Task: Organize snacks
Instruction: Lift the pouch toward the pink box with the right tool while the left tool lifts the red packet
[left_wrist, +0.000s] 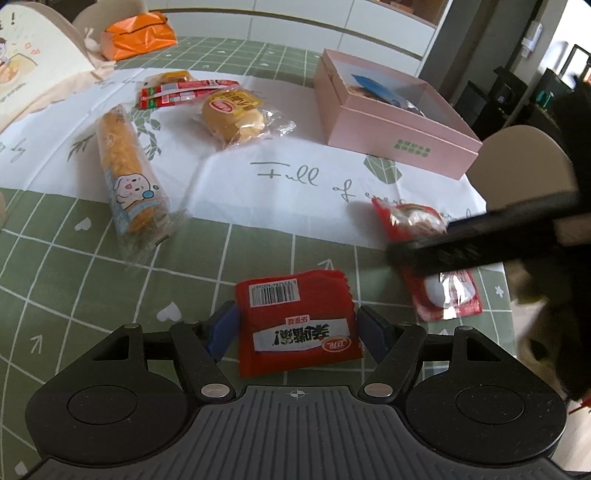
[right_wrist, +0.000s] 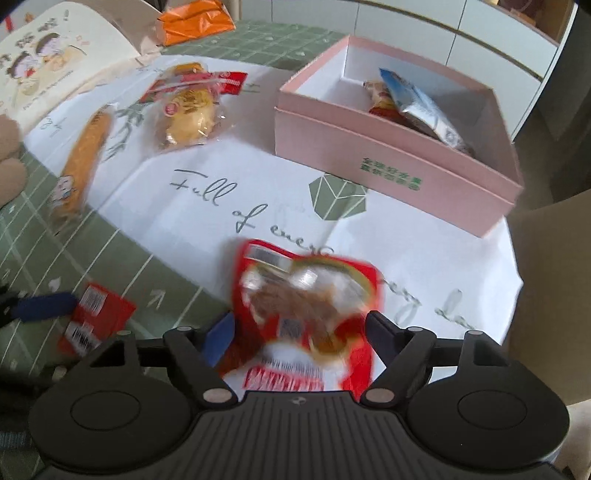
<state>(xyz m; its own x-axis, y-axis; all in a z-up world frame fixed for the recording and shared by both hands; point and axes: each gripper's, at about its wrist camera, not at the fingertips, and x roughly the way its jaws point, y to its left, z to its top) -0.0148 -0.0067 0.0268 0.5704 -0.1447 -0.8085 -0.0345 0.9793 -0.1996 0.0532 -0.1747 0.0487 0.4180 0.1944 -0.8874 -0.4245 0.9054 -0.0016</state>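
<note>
Left claw (left_wrist: 297, 328), in its own view, straddles a flat red packet (left_wrist: 295, 332), nearer me than the pink box (left_wrist: 399, 136) and well apart from it. The blue pads sit at the packet's two side edges; I cannot tell whether they press or merely flank it. I judge the packet light, thin and slick, so I would pinch across its narrow width, at the middle. To the box's near right, the right claw (left_wrist: 419, 240) lies across a red windowed packet (left_wrist: 413, 218).

Left of the box I count one long roll in a dog-print wrapper (left_wrist: 125, 173), one wrapped bun (left_wrist: 232, 114), and a bundle of red sausage sticks (left_wrist: 184, 90) with a yellow snack partly hidden behind. One orange bag (left_wrist: 136, 35) lies far beyond them.

From the right wrist view, that claw stands wide with the windowed packet between its fingers, just in front of the box. The blur keeps me from saying whether the pads grip it. It looks soft and crinkly, its contents probably crushable, so I would squeeze gently on the sealed sides. Inside the box I count at least two packets: a blue-silver pouch (right_wrist: 424, 103) and a red-yellow one (right_wrist: 380, 99) beside it. Beside the left claw, two barcodes hint at two stacked red packets; I cannot be sure.
</note>
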